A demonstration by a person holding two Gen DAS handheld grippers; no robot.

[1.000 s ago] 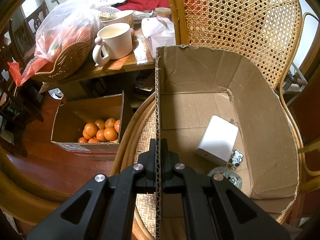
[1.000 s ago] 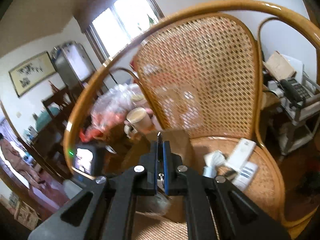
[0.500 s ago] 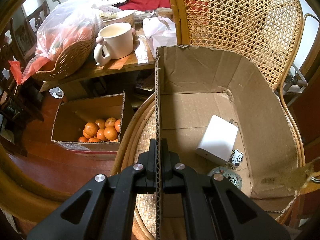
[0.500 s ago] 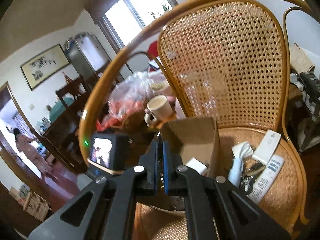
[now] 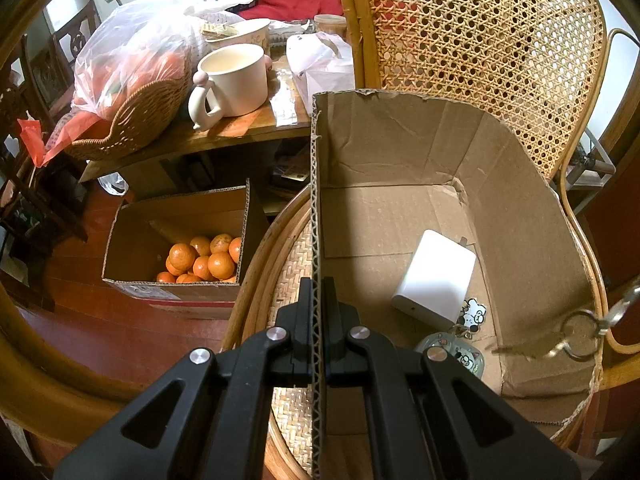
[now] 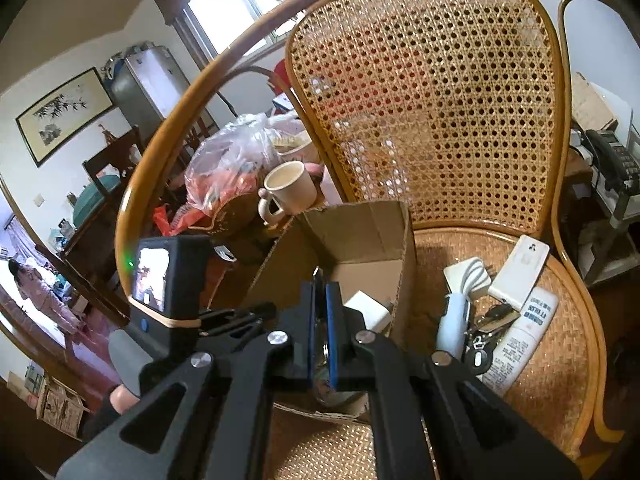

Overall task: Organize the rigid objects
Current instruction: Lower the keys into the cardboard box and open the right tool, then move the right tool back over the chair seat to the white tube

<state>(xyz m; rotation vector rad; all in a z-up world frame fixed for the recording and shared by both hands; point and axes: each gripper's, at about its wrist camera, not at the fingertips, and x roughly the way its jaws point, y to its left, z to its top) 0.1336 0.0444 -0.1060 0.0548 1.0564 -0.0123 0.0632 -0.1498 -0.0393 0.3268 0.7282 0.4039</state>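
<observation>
A: We have the left gripper (image 5: pixel 318 312) clamped on the near wall of the cardboard box (image 5: pixel 520 184); its jaws are pressed flat against the corrugated edge from both sides, and the box sits on the woven seat of the rattan chair (image 5: pixel 480 40).

B: Agreed; inside the box we see a white charger block (image 5: pixel 436 280) lying on the floor panel, with a small round cartoon tin (image 5: pixel 456 354) just beside its near corner; a key ring (image 5: pixel 580 332) hangs in the air over the box's right wall, with a thin metal piece running off the edge of the left wrist view.

A: From the right wrist view our right gripper (image 6: pixel 320 312) is all but closed, only a sliver of gap between its blue pads (image 6: pixel 331 320); a thin metal piece sticks up between the tips, so we take it that it pinches the key ring, though the ring itself is hidden there.

B: We also see what lies outside the box on the seat; a white remote (image 6: pixel 520 272), a white spray can (image 6: pixel 520 340), a pale blue handled item (image 6: pixel 452 320) and dark keys (image 6: pixel 484 320) sit in a loose cluster to the right of the box.

A: Beyond the chair a cream mug (image 5: pixel 236 80) stands on the side table; a second box of oranges (image 5: pixel 200 258) is on the floor.
</observation>
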